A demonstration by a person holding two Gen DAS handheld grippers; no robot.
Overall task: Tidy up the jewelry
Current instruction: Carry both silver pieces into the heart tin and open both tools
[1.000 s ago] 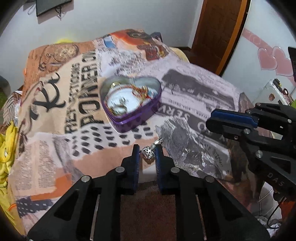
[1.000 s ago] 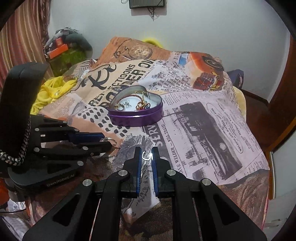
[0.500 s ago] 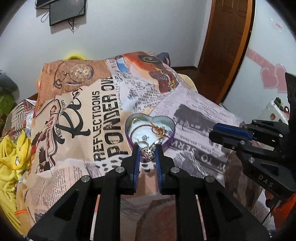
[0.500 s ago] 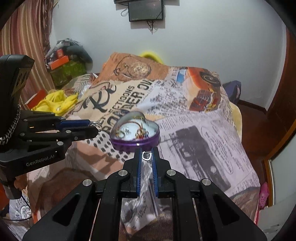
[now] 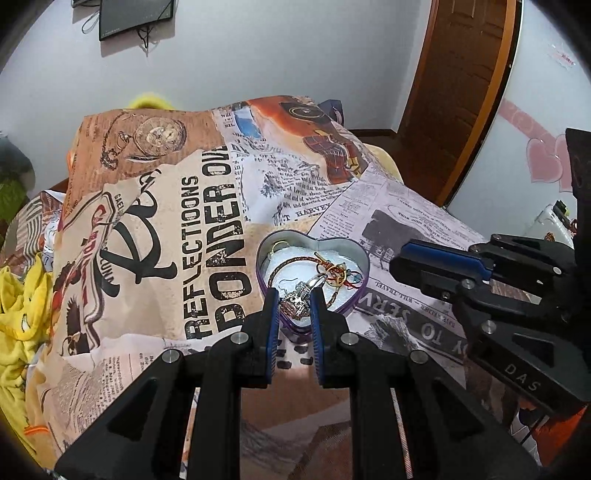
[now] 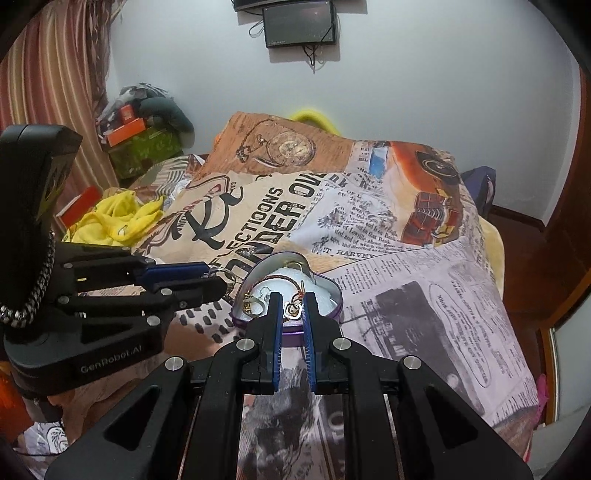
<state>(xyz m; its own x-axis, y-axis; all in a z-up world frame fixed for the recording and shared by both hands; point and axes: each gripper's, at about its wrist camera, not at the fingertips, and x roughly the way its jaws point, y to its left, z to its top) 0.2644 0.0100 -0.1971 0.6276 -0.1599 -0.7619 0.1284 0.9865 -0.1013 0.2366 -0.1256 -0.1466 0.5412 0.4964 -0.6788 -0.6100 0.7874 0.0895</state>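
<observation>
A purple heart-shaped tin [image 5: 352, 301] [image 6: 334, 308] sits on the printed bedspread, holding a braided cord bracelet [image 5: 291, 263], a small ring and other trinkets on white padding. My left gripper [image 5: 294, 304] is shut on a silver pendant piece [image 5: 297, 303], held at the tin's near rim. My right gripper [image 6: 291, 309] is shut on a small gold ring [image 6: 291, 310], also just over the tin's near edge. Each gripper shows in the other's view, the right one in the left wrist view [image 5: 439, 267] and the left one in the right wrist view [image 6: 184, 280].
The bedspread [image 5: 155, 236] covers a bed. Yellow cloth [image 6: 114, 218] lies at the bed's left side. Boxes and bags [image 6: 144, 129] are stacked in the far left corner. A wooden door [image 5: 465, 85] stands to the right, and a screen [image 6: 299, 22] hangs on the wall.
Both grippers have lifted and moved forward to the tin, each still holding its piece. The tin now sits directly behind both sets of fingertips.
</observation>
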